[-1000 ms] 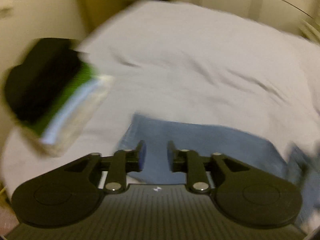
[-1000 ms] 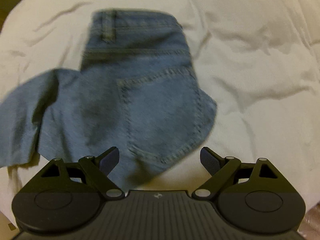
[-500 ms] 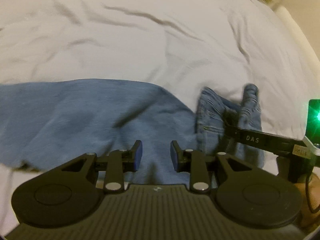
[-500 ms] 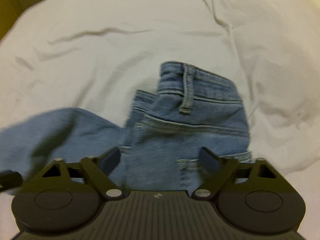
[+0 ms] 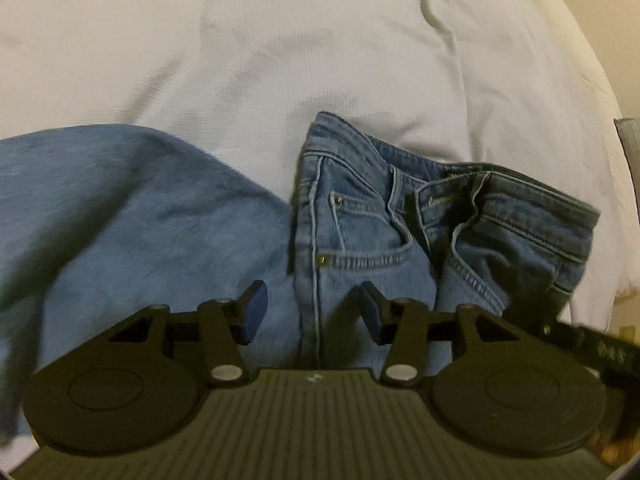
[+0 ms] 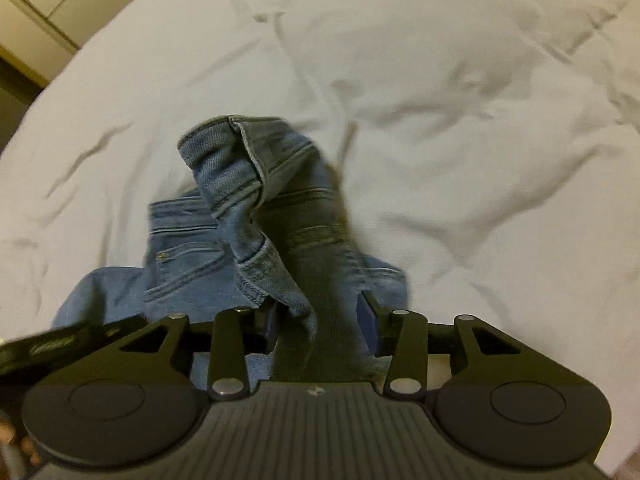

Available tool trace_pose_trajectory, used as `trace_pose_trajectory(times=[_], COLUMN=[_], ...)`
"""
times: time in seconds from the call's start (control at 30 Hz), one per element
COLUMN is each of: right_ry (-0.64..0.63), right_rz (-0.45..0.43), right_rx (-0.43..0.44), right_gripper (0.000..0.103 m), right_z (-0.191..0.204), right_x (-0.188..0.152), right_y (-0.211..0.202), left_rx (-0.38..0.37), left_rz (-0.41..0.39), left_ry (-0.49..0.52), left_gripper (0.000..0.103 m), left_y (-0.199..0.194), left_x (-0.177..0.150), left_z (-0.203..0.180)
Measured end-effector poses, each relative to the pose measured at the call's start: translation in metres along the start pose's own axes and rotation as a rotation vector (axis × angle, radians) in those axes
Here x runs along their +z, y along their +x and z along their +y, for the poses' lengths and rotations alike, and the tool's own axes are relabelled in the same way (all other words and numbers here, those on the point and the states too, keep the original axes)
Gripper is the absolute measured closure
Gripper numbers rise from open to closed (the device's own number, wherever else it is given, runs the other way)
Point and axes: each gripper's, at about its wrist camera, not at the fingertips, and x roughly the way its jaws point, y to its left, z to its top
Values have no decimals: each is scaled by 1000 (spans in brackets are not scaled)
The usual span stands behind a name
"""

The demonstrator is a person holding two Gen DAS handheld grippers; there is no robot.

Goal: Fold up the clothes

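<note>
A pair of blue jeans (image 5: 360, 232) lies on a white bed sheet (image 5: 280, 40). The waistband and front pocket are at centre right and a leg (image 5: 132, 216) spreads to the left. My left gripper (image 5: 310, 312) is open and empty just above the side seam below the pocket. My right gripper (image 6: 320, 324) is shut on a bunched fold of the jeans (image 6: 256, 208) near the waistband and lifts it off the sheet. The right gripper's body also shows at the lower right edge of the left wrist view (image 5: 592, 344).
The wrinkled white sheet (image 6: 460, 100) covers the bed all round the jeans. A pale cabinet or wall (image 6: 36, 4) stands beyond the bed's far left corner. The bed's right edge (image 5: 600, 80) curves down at the right.
My right gripper has closed on the jeans at the waistband and raised a fold. My left gripper has swung right over the jeans and opened wider.
</note>
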Motion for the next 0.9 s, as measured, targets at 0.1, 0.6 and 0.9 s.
trace_pose_trajectory(times=[0.1, 0.6, 0.9], right_ry=[-11, 28, 140], right_rz=[-14, -120, -399], right_rx=[75, 88, 121], right_gripper=[57, 98, 100], right_z=[10, -22, -87], right_x=[-1, -16, -52], right_y=[6, -49, -194], left_rx=[-20, 1, -83], left_rz=[11, -149, -411], left_ry=[-24, 327, 966], left_gripper=[67, 90, 90], left_y=[11, -61, -172], left_x=[4, -6, 12], left_z=[4, -82, -287])
